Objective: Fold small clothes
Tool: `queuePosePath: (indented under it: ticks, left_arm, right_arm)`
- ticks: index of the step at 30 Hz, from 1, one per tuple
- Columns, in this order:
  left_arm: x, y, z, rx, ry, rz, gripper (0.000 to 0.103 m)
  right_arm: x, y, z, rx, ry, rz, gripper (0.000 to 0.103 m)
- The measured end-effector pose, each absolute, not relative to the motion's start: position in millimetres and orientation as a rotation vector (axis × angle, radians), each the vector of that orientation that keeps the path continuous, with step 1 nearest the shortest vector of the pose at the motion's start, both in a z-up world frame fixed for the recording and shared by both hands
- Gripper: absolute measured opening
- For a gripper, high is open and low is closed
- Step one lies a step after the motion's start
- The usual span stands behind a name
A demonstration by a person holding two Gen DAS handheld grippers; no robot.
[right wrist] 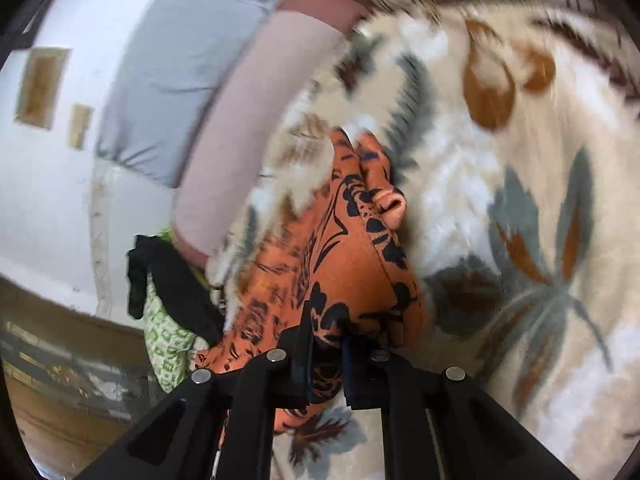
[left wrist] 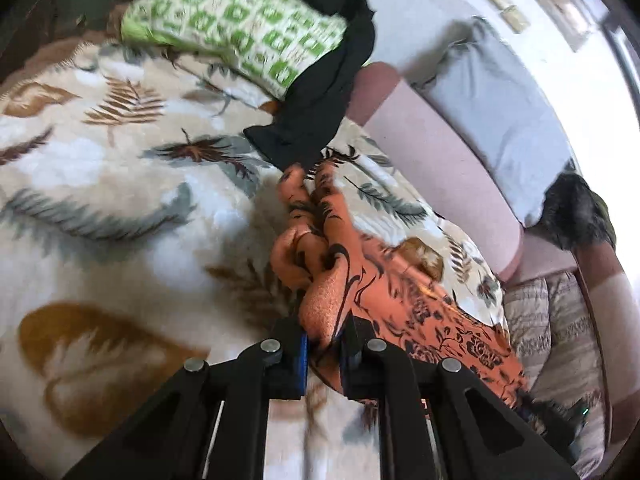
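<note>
Leaf-print blanket (left wrist: 120, 200) underlies an orange garment (left wrist: 384, 292); both grippers' fingers (left wrist: 298, 360) (right wrist: 304, 360) pinch it, mid-fold. Next, probably lay the edges together.

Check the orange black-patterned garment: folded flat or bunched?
Bunched: the orange black-patterned garment hangs crumpled, pinched by left gripper and right gripper.

Leaf-print blanket (left wrist: 120, 208) under orange floral garment (left wrist: 400, 292), black garment (left wrist: 316, 112), green-patterned cloth (left wrist: 236, 28).
</note>
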State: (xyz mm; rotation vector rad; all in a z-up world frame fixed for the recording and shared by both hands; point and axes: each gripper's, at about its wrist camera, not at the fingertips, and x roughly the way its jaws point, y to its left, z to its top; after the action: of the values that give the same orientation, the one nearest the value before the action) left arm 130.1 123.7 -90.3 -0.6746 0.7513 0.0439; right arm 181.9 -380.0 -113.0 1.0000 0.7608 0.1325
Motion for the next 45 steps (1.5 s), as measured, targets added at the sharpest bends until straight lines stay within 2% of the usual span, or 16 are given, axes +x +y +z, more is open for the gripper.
queuePosePath:
  ticks: [4,8,10,12,14,19,23,26,27,28,30,32,41,43,44,45]
  left_arm:
    - [85.1,122.5,-131.2,-0.624,0.834,0.098,0.017]
    - [67.7,153.1,-189.5,-0.764,0.958,0.139,0.028]
    - [71.3,156.7,-169.5,-0.697,0.944,0.159,0.05]
    - [71.0,157.4,-142.1,-0.611,0.853,0.192,0.056]
    - [74.3,154.7,-125.1,-0.561,0.81,0.181,0.058]
    - [90.0,111.0,-107.1,-0.39,0.798,0.019,0.06]
    - [119.9,76.6,-137.0,-0.246,0.879,-0.054,0.063]
    - [134.3,81.2,-169.2,-0.194,0.981,-0.009,0.058]
    - [131.6,82.4,-165.1,-0.183,0.962,-0.022,0.056]
    - [129.2,81.9,-159.9,-0.176,0.952,-0.027,0.057]
    - [125.3,79.7,-148.2,-0.168,0.918,-0.023,0.058]
    - [122.3,77.9,-141.1,-0.179,0.89,-0.024,0.061]
    - [129.1,71.7,-160.0,-0.213,0.958,-0.007,0.064]
    - [129.7,73.4,-161.7,-0.214,0.961,-0.009,0.064]
    - [129.8,71.9,-162.1,-0.203,0.963,-0.01,0.064]
    - [129.8,69.9,-162.0,-0.188,0.966,-0.011,0.064]
  right_arm:
    - [132.4,-378.4,-117.9,0.972,0.794,0.128,0.011]
    - [86.3,-386.9,-198.5,1.051,1.008,0.057,0.023]
    - [71.9,-400.2,-206.1,1.115,0.989,0.067,0.024]
    - [64.4,-410.9,-184.0,1.037,0.919,0.043,0.062]
    - [61.8,-419.6,-160.2,0.978,0.845,0.031,0.071]
    - [106.4,-416.5,-123.9,0.937,0.805,0.311,0.071]
    - [165.2,-386.2,-163.3,0.968,1.029,0.574,0.071]
    - [175.6,-400.4,-195.7,0.995,1.14,0.395,0.046]
    - [166.1,-409.3,-184.4,1.018,1.065,0.4,0.047]
    - [156.1,-417.2,-172.1,1.01,1.004,0.382,0.051]
    - [126.1,-437.0,-158.2,1.081,0.906,0.314,0.084]
    - [97.4,-445.5,-168.7,1.212,0.88,0.245,0.088]
    - [113.4,-443.5,-215.9,1.468,0.803,0.083,0.085]
    - [114.5,-441.6,-218.6,1.526,0.791,0.087,0.039]
    - [115.0,-441.6,-220.5,1.557,0.806,0.094,0.027]
    - [113.9,-442.7,-221.8,1.559,0.825,0.079,0.028]
